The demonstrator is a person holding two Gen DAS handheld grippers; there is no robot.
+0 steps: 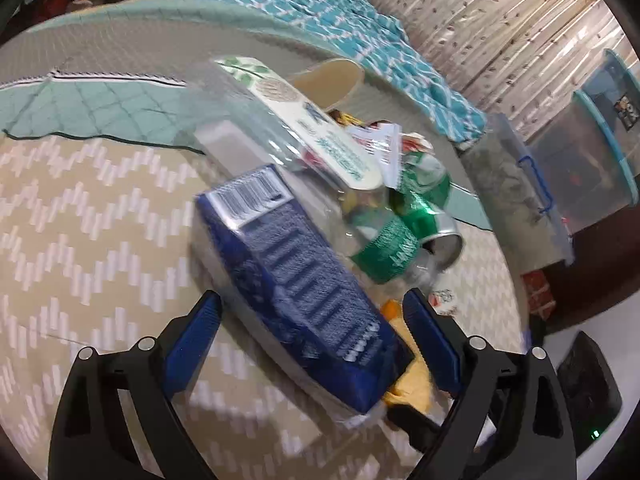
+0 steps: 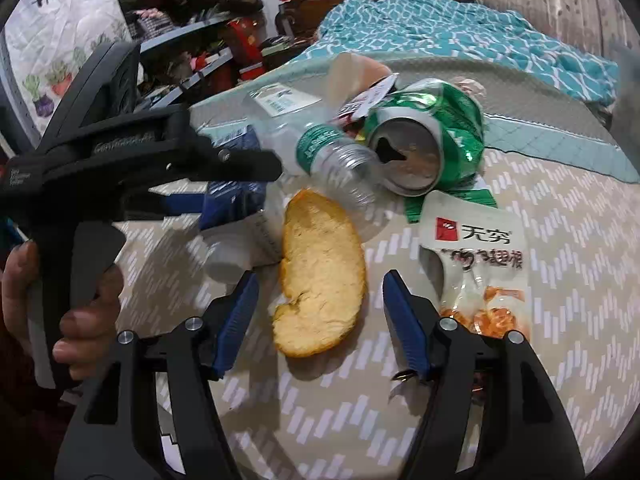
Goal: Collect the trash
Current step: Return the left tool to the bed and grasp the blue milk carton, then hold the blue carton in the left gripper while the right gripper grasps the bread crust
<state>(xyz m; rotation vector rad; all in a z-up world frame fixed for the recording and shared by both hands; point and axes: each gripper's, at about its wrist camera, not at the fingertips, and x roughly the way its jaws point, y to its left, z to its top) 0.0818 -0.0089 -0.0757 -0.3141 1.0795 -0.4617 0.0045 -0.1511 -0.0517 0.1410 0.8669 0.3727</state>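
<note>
On the beige zigzag bed cover (image 1: 80,220) lies a pile of trash. A blue box (image 1: 296,280) lies between the fingers of my left gripper (image 1: 314,320), whose pads stand wide and clear of it. Beyond it are a clear packet with a cream label (image 1: 304,120), a plastic bottle with a green label (image 1: 384,248) and a crushed green can (image 1: 424,200). In the right wrist view a curved orange peel (image 2: 320,272) lies between the fingers of my right gripper (image 2: 320,312), which is open and not touching it. A white snack packet (image 2: 476,248) lies just right of it.
A teal patterned blanket (image 2: 460,32) is bunched at the far side of the bed. Clear storage bins (image 1: 580,168) stand beside the bed, by a curtain. A cluttered shelf (image 2: 192,40) is at the left. A person's hand (image 2: 60,300) holds the left tool's black handle (image 2: 120,148).
</note>
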